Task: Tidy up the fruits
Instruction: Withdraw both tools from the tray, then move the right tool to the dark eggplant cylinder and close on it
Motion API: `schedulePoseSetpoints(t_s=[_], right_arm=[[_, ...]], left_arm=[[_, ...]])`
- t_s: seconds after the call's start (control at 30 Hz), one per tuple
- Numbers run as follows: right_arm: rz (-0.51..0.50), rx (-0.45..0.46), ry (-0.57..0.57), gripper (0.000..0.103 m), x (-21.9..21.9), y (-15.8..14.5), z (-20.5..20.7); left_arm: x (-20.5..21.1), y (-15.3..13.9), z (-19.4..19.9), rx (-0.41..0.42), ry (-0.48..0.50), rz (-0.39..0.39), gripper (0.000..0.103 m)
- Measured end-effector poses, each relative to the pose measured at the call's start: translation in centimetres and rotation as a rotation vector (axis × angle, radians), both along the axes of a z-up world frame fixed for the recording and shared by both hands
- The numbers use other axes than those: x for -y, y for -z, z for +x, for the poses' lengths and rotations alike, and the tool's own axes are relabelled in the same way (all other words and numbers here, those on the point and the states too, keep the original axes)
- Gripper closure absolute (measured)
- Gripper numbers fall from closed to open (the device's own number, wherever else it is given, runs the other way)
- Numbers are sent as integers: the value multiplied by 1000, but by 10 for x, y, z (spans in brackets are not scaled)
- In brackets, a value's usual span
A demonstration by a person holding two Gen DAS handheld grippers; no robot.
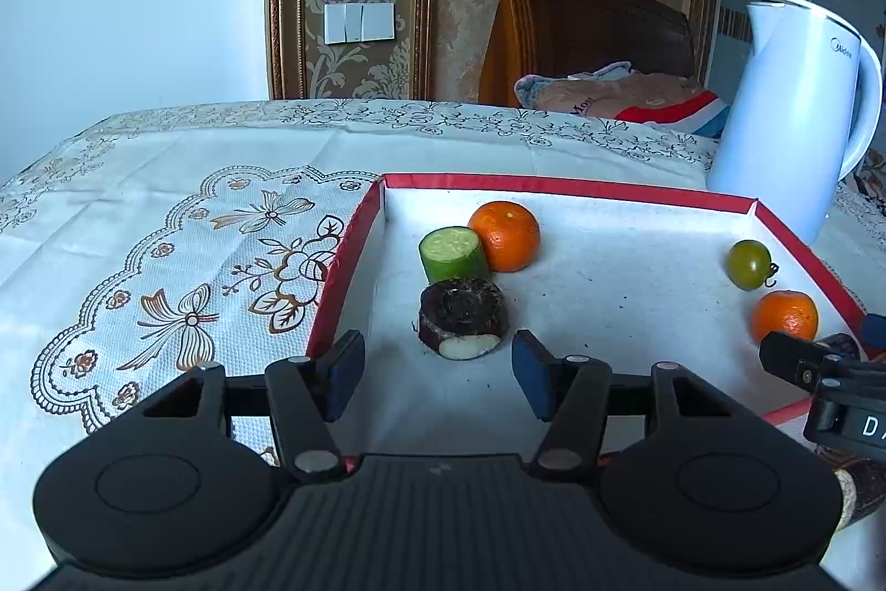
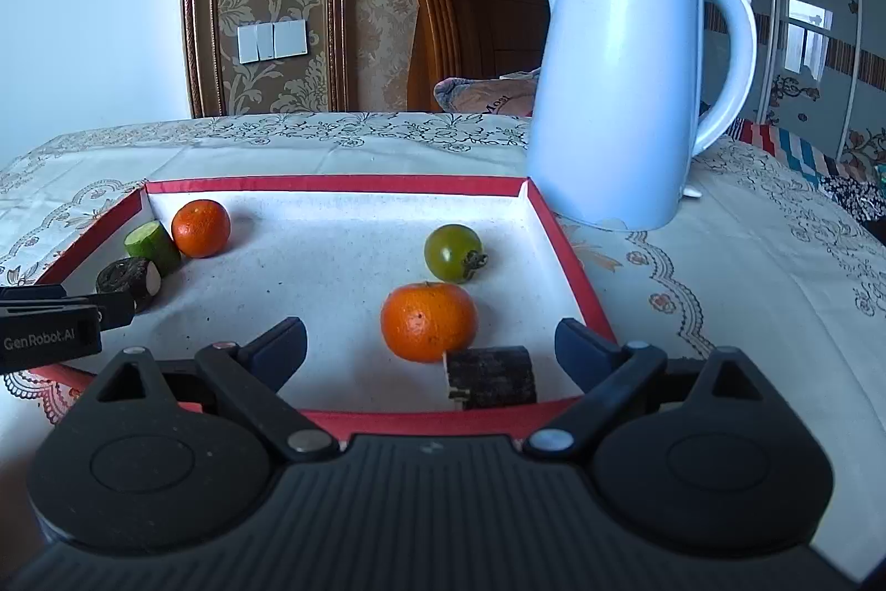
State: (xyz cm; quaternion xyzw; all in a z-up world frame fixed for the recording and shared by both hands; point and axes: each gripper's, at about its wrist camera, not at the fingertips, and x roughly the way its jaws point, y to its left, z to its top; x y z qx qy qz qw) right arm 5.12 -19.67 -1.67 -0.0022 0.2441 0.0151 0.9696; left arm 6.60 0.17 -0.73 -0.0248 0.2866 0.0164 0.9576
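A red-rimmed tray (image 1: 565, 186) (image 2: 332, 184) with a white floor holds the produce. In the left wrist view a dark root slice (image 1: 462, 317) lies just ahead of my open, empty left gripper (image 1: 437, 375); a cucumber piece (image 1: 453, 253) and an orange (image 1: 505, 235) sit behind it. A green tomato (image 1: 748, 263) and a second orange (image 1: 785, 315) lie at the right. In the right wrist view my right gripper (image 2: 429, 358) is open and empty, with the second orange (image 2: 428, 321) and a dark block (image 2: 492, 376) between its fingers, and the green tomato (image 2: 453, 253) beyond.
A white electric kettle (image 2: 626, 87) (image 1: 792, 114) stands just behind the tray's right far corner. The table wears a lace-pattern cloth (image 1: 166, 258). A wooden chair (image 1: 581, 20) with folded cloth stands behind the table.
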Motion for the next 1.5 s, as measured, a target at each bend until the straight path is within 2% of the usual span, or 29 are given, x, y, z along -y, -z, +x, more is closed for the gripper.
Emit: schedulePoseSetpoints(t_s=[0.3, 0.5, 0.57, 0.7, 0.87, 1.0, 1.1, 1.27, 1.37, 1.5], right_arm=[[44, 18, -7, 6, 7, 0, -14], [103, 46, -8, 6, 24, -4, -39], [126, 69, -11, 6, 36, -6, -55], [139, 118, 2, 6, 56, -8, -80], [180, 80, 5, 6, 74, 0, -89], [180, 46, -23, 6, 79, 7, -97], [179, 37, -32, 6, 80, 11, -102], [139, 17, -112, 8, 69, 10, -102], [88, -2, -155, 13, 57, 11, -100], [88, -23, -175, 18, 52, 11, -95]], left_arm=[[1, 0, -6, 5, 2, 6, 45], [-1, -11, -37, 84, 23, -3, 42], [2, -14, -48, 102, 59, -18, 32], [15, -15, -68, 133, 150, 12, 32], [32, -10, -84, 124, 264, 45, 32], [39, -9, -95, 114, 369, 34, 32], [46, -7, -110, 131, 432, 47, 32], [54, -4, -129, 142, 519, 78, 31], [60, -1, -132, 128, 552, 97, 31], [60, 3, -129, 68, 592, 91, 31]])
